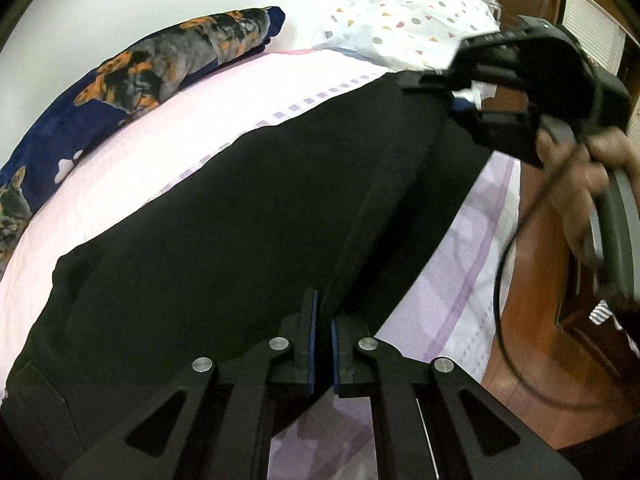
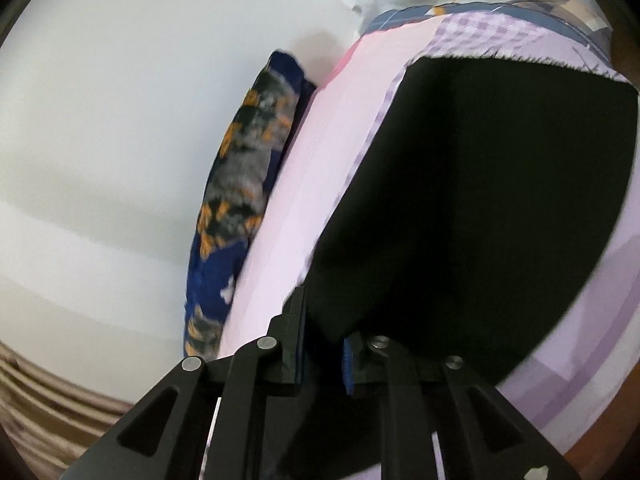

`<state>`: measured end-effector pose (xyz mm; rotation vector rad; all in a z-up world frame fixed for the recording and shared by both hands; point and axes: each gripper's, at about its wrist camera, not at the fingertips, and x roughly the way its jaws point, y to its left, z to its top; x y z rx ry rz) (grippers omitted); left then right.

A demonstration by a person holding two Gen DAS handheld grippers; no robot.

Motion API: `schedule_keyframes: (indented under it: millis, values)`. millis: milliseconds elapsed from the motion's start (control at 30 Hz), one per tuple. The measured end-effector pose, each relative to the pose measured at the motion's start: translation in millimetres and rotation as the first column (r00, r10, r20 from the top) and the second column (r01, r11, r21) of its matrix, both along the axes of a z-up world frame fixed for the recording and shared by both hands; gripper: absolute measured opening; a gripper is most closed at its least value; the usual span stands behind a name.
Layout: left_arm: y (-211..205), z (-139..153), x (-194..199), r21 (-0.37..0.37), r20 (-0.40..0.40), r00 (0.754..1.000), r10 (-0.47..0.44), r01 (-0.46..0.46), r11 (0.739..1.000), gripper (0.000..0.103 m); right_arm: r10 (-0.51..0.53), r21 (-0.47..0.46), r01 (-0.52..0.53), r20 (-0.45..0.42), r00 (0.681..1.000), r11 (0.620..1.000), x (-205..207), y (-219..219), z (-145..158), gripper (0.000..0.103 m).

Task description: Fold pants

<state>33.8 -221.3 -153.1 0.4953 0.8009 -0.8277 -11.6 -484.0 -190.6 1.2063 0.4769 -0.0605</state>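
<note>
The black pants (image 1: 224, 216) are lying flat on the bed (image 1: 160, 148), stretched lengthwise across the pink and lilac sheet. They're mostly spread out, with a long ridge or seam running down the near side in the left wrist view. That might be one leg already laid over the other, but honestly black on black makes it hard to say. So my read: a first lengthwise fold may be done, and the crosswise folds are still all to do. No compact bundle anywhere yet.

The left gripper (image 1: 324, 344) is pinched down tight on the near edge of the pants, right where that ridge meets the fingers, with only a sliver between the blue pads (image 1: 313, 340). The right gripper (image 1: 452, 96) is at the far end of the pants, held by a hand (image 1: 580, 176), and it's a bit blurry. In its own camera the right one's jaws are slightly apart with dark cloth sitting between them. Whether the pads are really biting or just loose around it, I can't tell.

Around that: a rolled blue blanket (image 1: 132, 80) with an orange print along the wall, well apart from the pants, a white spotted pillow (image 1: 408, 20) at the head of the bed, and a wooden floor (image 1: 532, 304) beside it.
</note>
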Motion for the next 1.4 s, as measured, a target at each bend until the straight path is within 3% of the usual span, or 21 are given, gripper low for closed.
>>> schedule_keyframes:
  millis: [167,500,567,667,700,767,1233,1333,1400]
  values:
    - [-1,0,-1,-0.002,0.010,1.000,-0.005,0.005,1.000,0.006,0.000,-0.014,0.000,-0.022,1.000,1.000,15,-10,-1,0.019]
    - [0,-6,0,-0.001,-0.002,1.000,-0.020,0.020,1.000,0.006,-0.112,0.068,0.111,0.010,0.994,0.991,-2,-16,-7,0.021]
    - [1,-6,1,-0.007,-0.008,1.000,-0.021,0.021,1.000,0.006,-0.133,0.018,0.133,0.019,0.991,0.991,-5,-14,1,0.021]
    - [1,-10,4,-0.004,-0.027,0.999,-0.018,0.018,1.000,0.006,-0.164,-0.182,0.170,0.049,0.985,0.968,-12,-11,26,0.021]
    - [1,-10,4,-0.007,-0.028,0.999,-0.018,0.018,1.000,0.006,-0.150,-0.178,0.158,0.057,0.987,0.971,-12,-15,26,0.021]
    - [1,-12,5,-0.003,-0.033,0.999,-0.020,0.020,1.000,0.006,-0.146,-0.118,0.150,0.040,0.988,0.982,-9,-27,19,0.021]
    - [1,-13,6,-0.005,-0.042,0.999,-0.028,0.028,1.000,0.006,-0.254,-0.100,0.244,-0.098,0.962,0.965,-31,-98,-6,0.021]
    - [0,-14,5,0.003,-0.035,0.999,-0.030,0.030,1.000,0.006,-0.253,-0.115,0.240,-0.113,0.961,0.964,-34,-104,-8,0.009]
    - [-1,-14,5,0.006,-0.033,0.999,-0.032,0.032,0.999,0.006,-0.258,-0.150,0.239,-0.129,0.957,0.959,-37,-105,-6,0.009]
